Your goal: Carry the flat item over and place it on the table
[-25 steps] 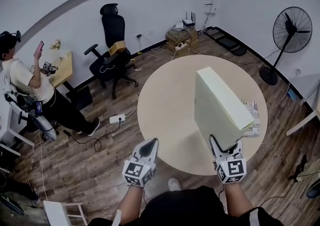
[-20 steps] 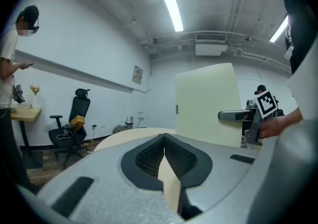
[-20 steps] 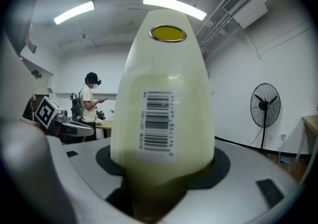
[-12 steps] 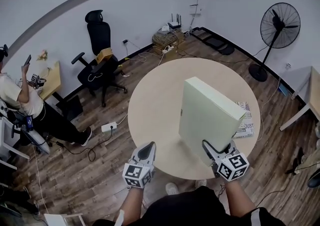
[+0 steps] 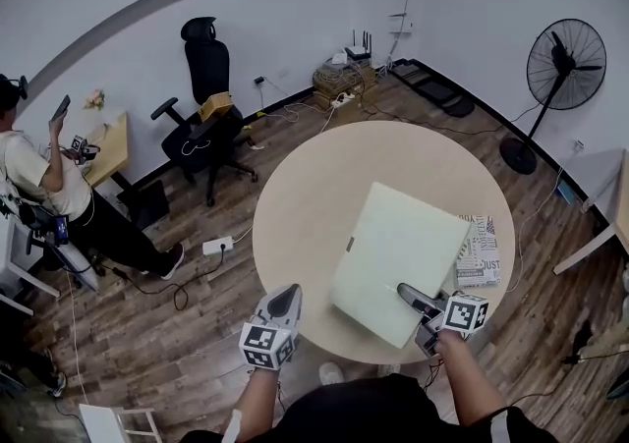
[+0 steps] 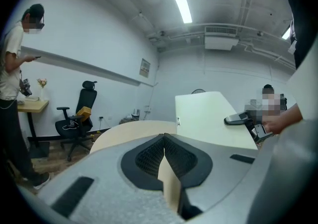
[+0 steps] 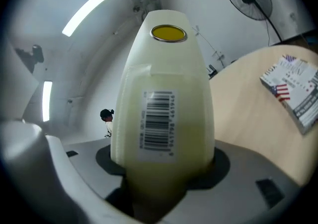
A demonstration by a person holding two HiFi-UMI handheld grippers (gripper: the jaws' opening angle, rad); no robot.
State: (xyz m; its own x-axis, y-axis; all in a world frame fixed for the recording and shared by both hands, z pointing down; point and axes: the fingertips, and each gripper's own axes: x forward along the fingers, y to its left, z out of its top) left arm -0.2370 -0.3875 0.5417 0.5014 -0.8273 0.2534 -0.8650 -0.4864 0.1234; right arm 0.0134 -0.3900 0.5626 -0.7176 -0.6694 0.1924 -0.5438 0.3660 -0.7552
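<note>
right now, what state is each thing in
flat box: lying about flat on the round table, near edge clamped
right gripper: shut on the flat box
left gripper: shut, empty
magazine: closed, lying flat beside the flat box
office chair: unoccupied

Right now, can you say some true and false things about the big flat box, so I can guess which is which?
1. The right gripper is clamped on the flat box. True.
2. The left gripper holds the box too. False: its jaws are shut with nothing in them.
3. The box stands upright on its edge. False: it lies almost flat over the round table.
4. A booklet lies on the table beside the box. True.
5. The fan stands on the table. False: it stands on the floor beyond the table.
</note>
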